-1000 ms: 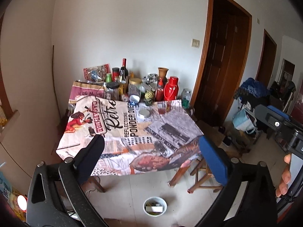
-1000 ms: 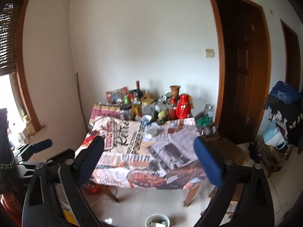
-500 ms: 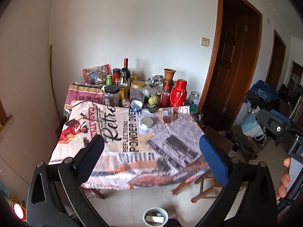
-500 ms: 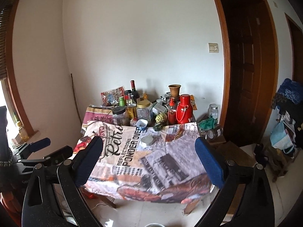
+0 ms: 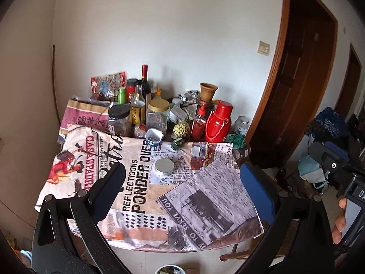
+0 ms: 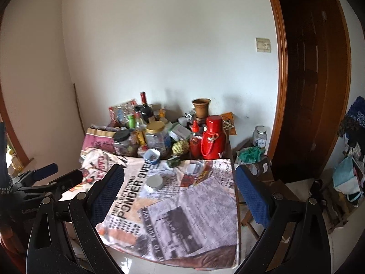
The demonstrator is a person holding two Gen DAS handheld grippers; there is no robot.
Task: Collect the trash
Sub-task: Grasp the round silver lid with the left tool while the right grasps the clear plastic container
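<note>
A table under a printed cloth (image 5: 182, 196) (image 6: 182, 217) stands ahead of both grippers. On the cloth lie a round silver tin (image 5: 164, 167) (image 6: 155, 182), a small blue cup (image 5: 154, 136) (image 6: 152, 155), a small green bottle on its side (image 5: 178, 143) (image 6: 174, 161) and a clear lidded box (image 5: 198, 151) (image 6: 193, 167). My left gripper (image 5: 181, 182) is open and empty, short of the table. My right gripper (image 6: 179, 189) is open and empty, also short of it. A white bin's rim (image 5: 170, 269) shows on the floor below the left gripper.
Bottles, jars, a red flask (image 5: 218, 122) (image 6: 213, 137) and a clay vase (image 5: 208, 91) crowd the table's back by the wall. A wooden door (image 5: 296, 91) is to the right. The other gripper shows at the right edge (image 5: 342, 173) and left edge (image 6: 45, 182).
Both grippers have moved forward toward the table and tilted up; the table looms larger and the floor bin has slid to the bottom edge. Both stay open.
</note>
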